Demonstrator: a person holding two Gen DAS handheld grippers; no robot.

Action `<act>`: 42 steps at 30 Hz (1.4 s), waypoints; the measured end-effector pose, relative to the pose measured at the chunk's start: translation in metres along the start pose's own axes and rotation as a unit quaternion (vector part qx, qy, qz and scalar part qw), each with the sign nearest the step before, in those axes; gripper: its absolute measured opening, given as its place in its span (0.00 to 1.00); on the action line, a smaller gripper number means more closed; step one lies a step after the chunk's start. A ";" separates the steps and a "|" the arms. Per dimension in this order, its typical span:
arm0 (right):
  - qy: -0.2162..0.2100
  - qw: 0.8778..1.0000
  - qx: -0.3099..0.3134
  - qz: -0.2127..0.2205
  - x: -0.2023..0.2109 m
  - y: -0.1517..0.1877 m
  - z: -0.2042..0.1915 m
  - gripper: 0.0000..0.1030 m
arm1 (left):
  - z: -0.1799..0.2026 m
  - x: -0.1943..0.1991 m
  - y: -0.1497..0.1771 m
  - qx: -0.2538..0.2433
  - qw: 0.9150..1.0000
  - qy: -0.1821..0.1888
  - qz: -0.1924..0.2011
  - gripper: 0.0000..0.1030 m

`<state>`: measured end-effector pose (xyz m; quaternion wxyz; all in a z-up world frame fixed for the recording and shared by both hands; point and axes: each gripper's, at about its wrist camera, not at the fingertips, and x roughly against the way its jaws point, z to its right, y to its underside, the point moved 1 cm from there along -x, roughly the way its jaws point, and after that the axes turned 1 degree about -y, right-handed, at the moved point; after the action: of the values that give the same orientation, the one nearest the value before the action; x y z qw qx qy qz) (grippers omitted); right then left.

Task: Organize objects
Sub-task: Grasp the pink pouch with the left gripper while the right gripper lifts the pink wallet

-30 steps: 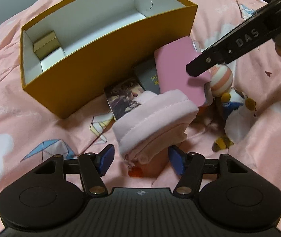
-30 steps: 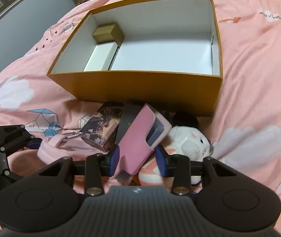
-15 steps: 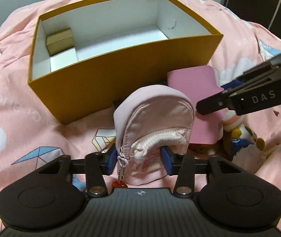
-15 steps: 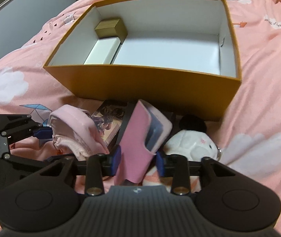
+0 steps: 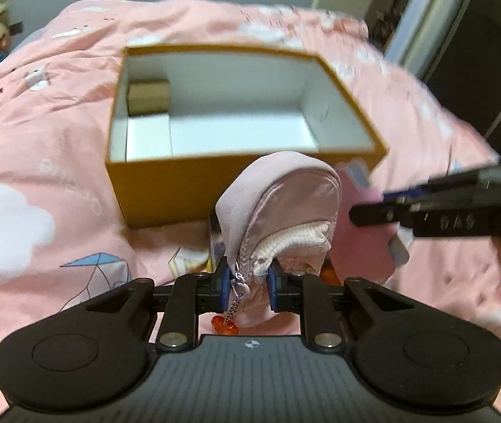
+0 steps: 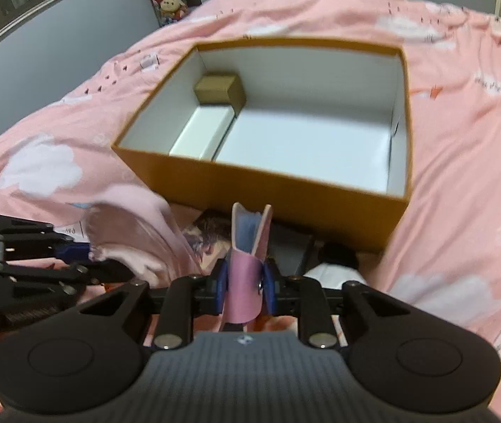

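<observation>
The left gripper (image 5: pixel 248 287) jaws clench the soft pink pouch (image 5: pixel 280 208) low while the right gripper (image 6: pixel 243 287), jaws closing, pinches the pink wallet (image 6: pixel 247 246), so either may sag and snag the orange box (image 6: pixel 268 190) rim.

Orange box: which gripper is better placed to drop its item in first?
Probably right. The right gripper, closing on the pink wallet, faces the bare part of the orange box. The left gripper is shut on the bulkier pink pouch.
</observation>
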<state>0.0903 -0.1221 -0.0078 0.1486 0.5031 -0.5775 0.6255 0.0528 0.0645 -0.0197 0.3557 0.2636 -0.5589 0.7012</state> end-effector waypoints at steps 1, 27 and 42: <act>0.000 1.000 0.001 0.005 0.004 -0.002 0.000 0.22 | -0.001 0.005 -0.004 0.012 1.000 0.008 0.008 0.22; 0.000 0.987 -0.015 0.163 0.059 -0.109 0.014 0.21 | -0.010 0.034 -0.105 0.044 0.991 -0.021 0.128 0.22; -0.027 0.994 -0.074 0.078 -0.045 -0.123 0.023 0.21 | -0.044 -0.017 -0.119 0.071 0.994 -0.038 0.076 0.22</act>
<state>0.2153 -0.0884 0.0227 0.1199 0.4609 -0.6636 0.5769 0.1588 0.1179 0.0275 0.2597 0.2713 -0.5395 0.7536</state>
